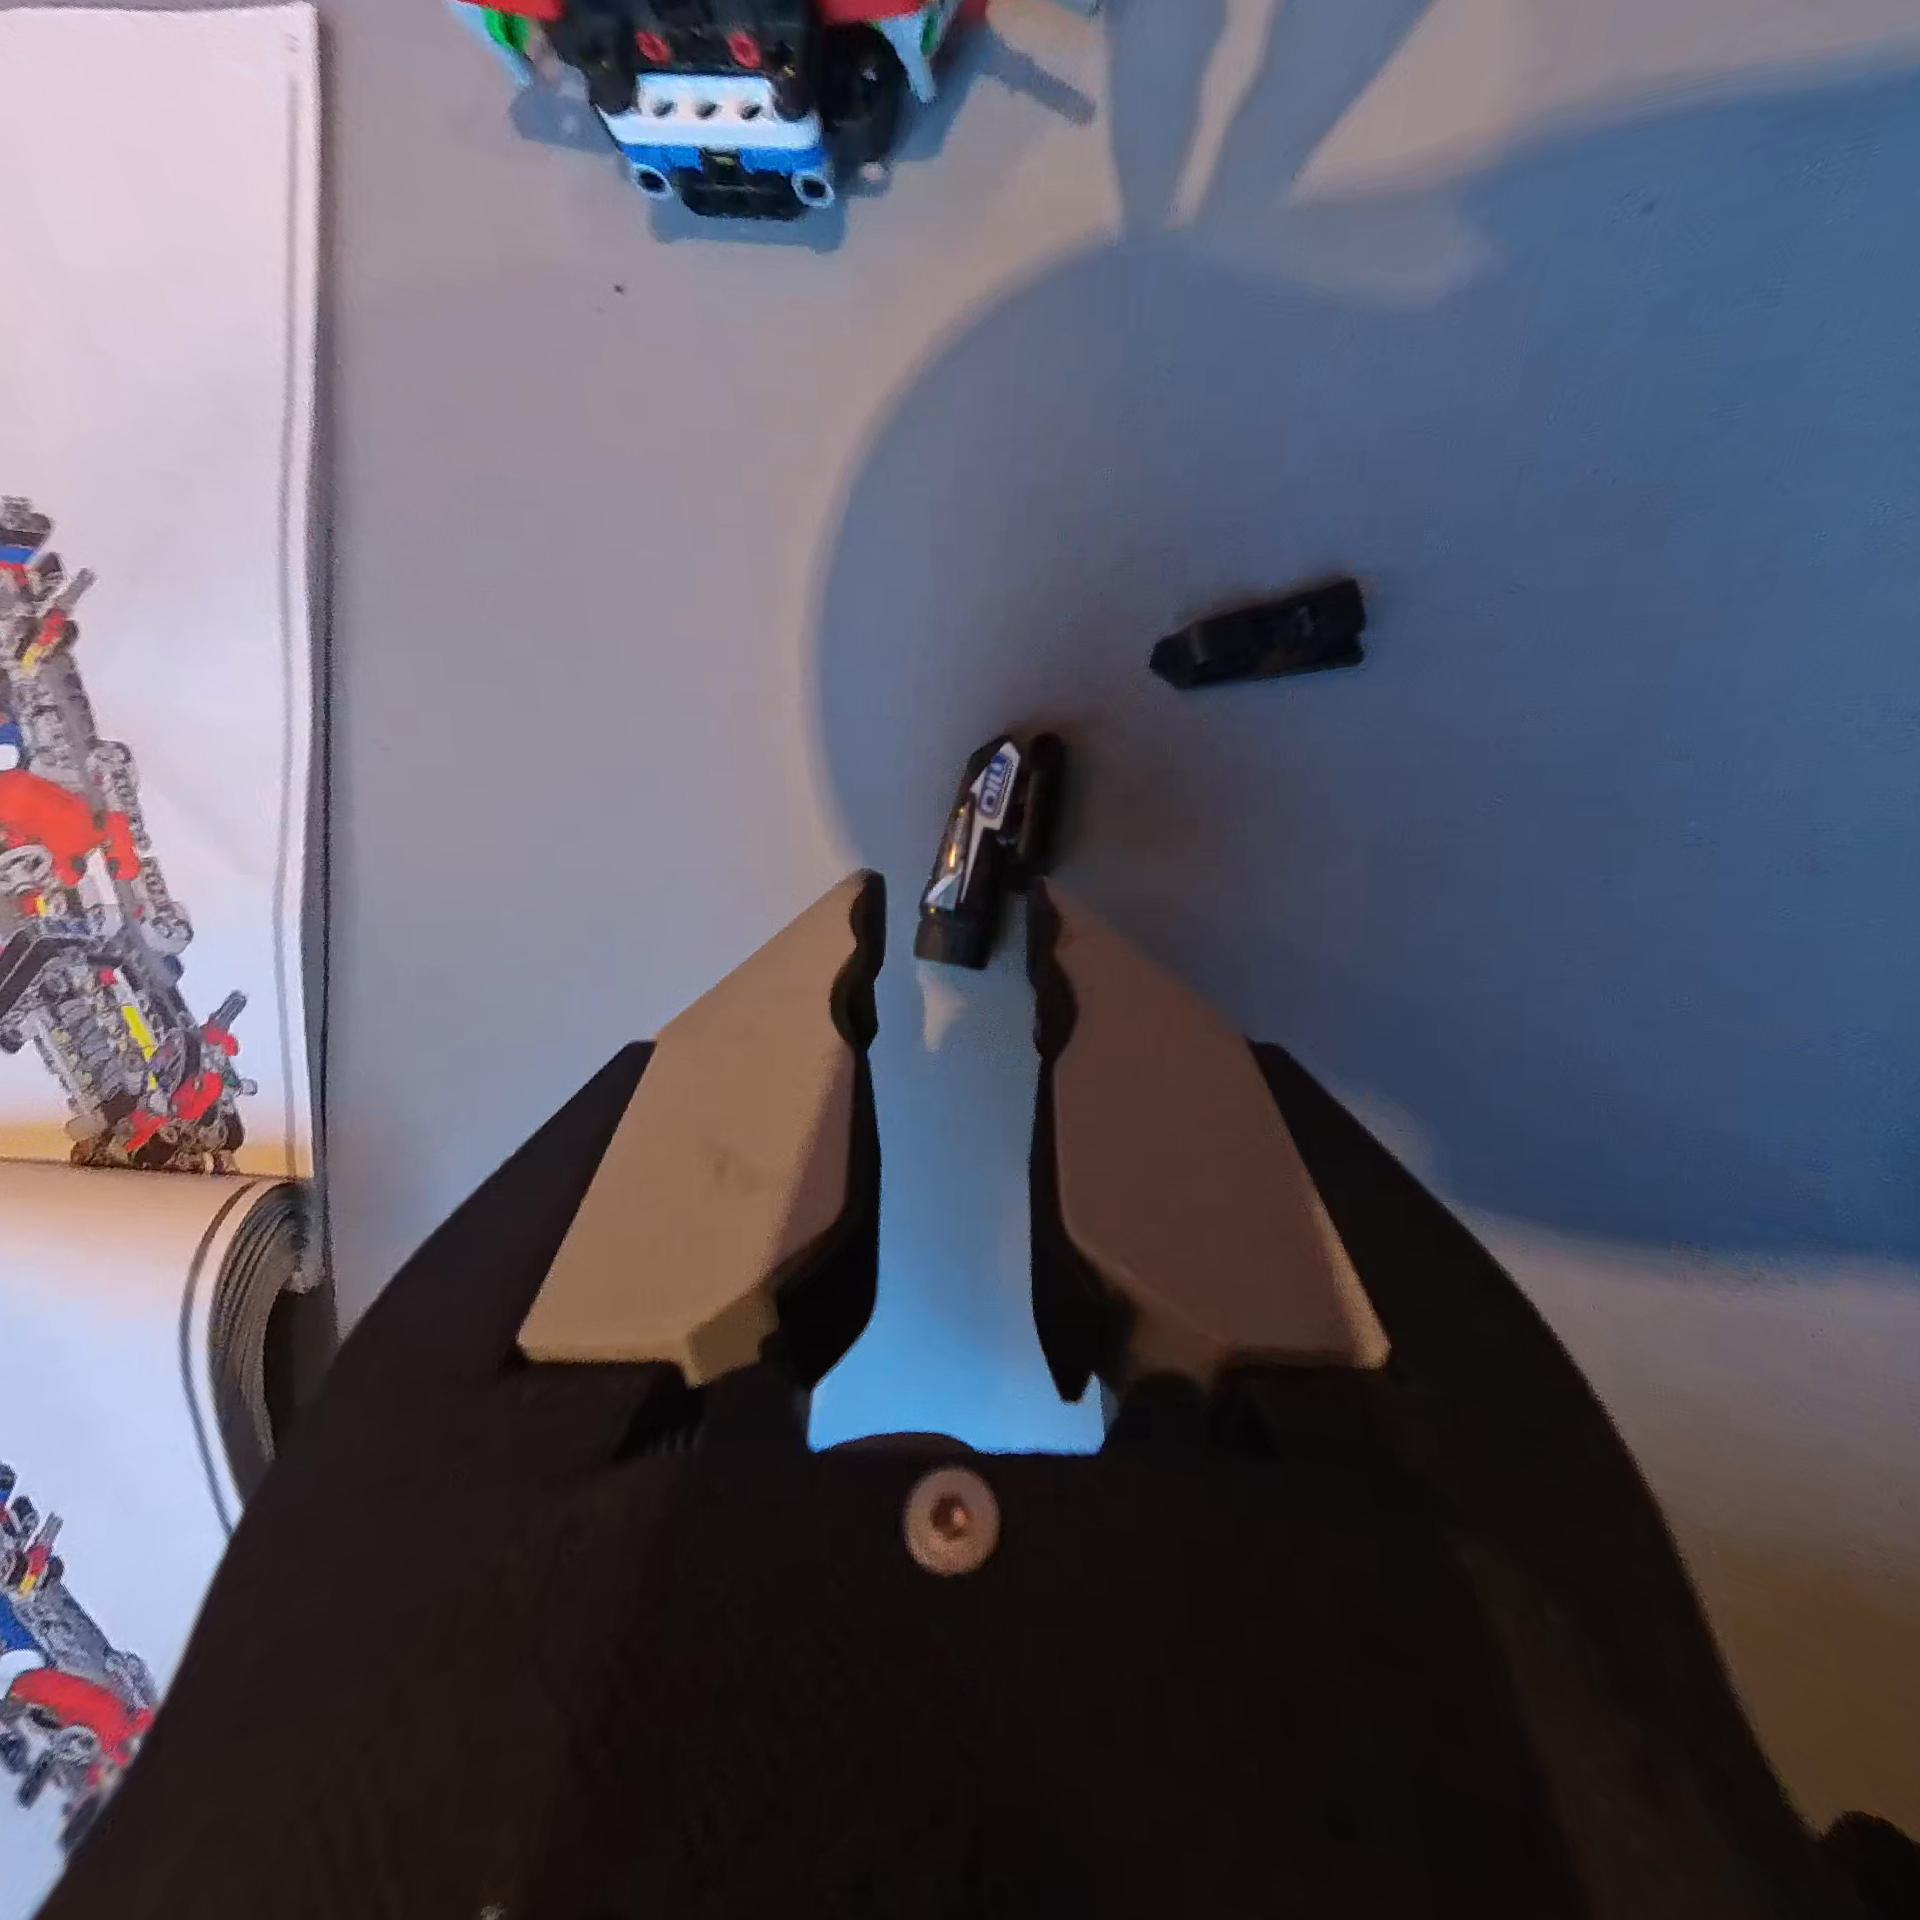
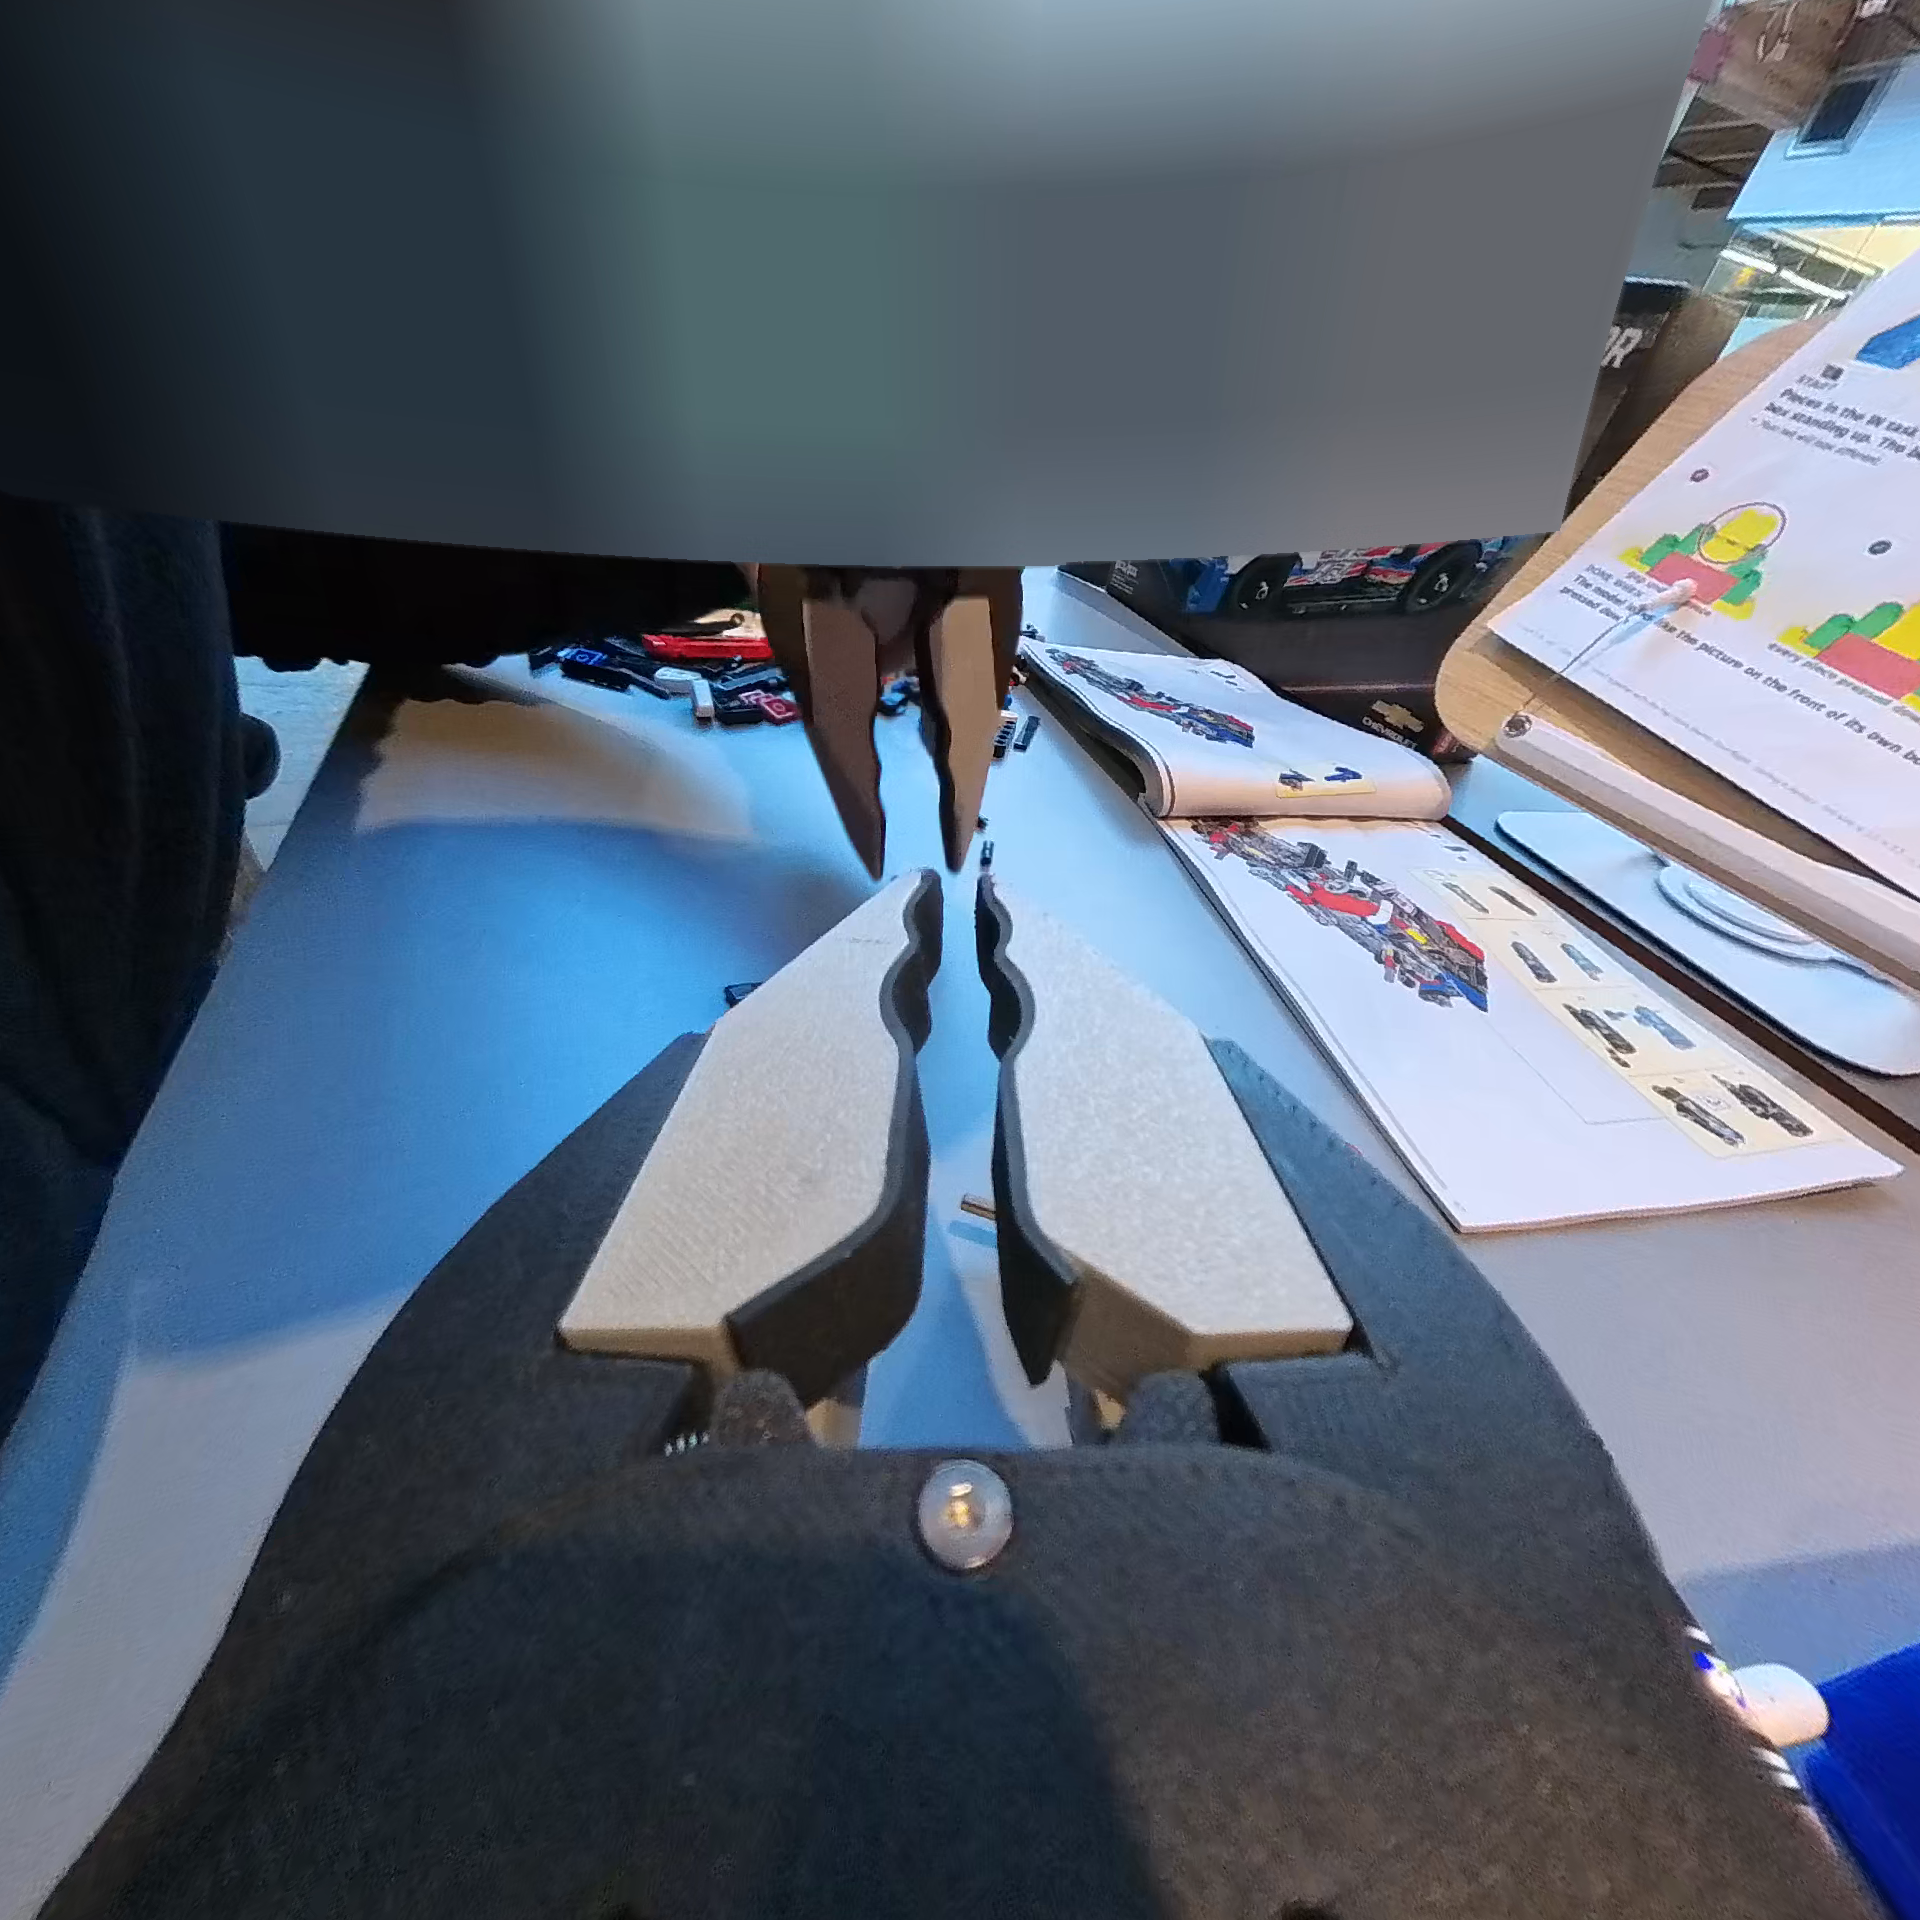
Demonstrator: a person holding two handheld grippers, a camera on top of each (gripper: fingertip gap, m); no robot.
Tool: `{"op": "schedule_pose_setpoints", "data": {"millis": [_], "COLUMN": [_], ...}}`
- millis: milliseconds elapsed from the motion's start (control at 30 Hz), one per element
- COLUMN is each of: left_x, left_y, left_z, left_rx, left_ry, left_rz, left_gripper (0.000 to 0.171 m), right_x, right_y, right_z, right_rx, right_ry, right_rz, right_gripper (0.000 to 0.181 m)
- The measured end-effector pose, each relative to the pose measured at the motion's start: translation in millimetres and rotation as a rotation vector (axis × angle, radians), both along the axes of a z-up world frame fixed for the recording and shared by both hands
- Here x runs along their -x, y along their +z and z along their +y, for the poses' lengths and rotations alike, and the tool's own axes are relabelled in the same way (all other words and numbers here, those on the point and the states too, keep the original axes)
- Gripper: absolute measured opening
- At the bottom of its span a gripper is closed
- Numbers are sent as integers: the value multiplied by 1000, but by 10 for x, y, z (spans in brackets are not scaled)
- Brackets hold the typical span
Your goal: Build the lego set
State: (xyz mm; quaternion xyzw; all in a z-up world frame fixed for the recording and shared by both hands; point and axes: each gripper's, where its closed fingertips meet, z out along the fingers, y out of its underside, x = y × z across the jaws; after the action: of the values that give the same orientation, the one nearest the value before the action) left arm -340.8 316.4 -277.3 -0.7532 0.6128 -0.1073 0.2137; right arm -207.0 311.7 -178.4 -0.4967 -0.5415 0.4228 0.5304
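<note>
Your left gripper, fingers narrowly parted, holds nothing; just ahead lies one glossy black stickered lego piece. One plain black lego piece lies apart. Your right gripper: slim gap, empty.

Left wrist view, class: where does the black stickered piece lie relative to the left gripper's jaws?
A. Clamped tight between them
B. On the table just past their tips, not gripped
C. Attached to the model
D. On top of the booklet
B: the stickered piece lies on the table just ahead of the left gripper, whose jaws stand open beside it.
</note>
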Motion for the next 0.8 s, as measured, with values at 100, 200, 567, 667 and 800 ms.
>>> {"op": "schedule_pose_setpoints", "data": {"millis": [100,200,567,667,800], "left_x": [-13,-96,-118,-279,-437], "left_y": [-122,-128,-29,348,1470], "left_z": [-23,-69,109,247,168], "left_rx": [31,67,-22,-24,243], "left_ry": [8,42,260,349,359], "left_rz": [37,-22,-181,-506,-1396], "left_gripper": [27,18,6,6,6], "right_x": [-5,-7,152,193,310], "right_y": [12,15,-114,-106,8], "right_z": [-16,-22,-11,115,250], "right_rx": [-12,-18,63,165,353], "right_ry": [-1,-4,-22,-93,-117], "right_rz": [1,-1,-62,-52,-10], "right_gripper": [2,2,8,8,9]}}
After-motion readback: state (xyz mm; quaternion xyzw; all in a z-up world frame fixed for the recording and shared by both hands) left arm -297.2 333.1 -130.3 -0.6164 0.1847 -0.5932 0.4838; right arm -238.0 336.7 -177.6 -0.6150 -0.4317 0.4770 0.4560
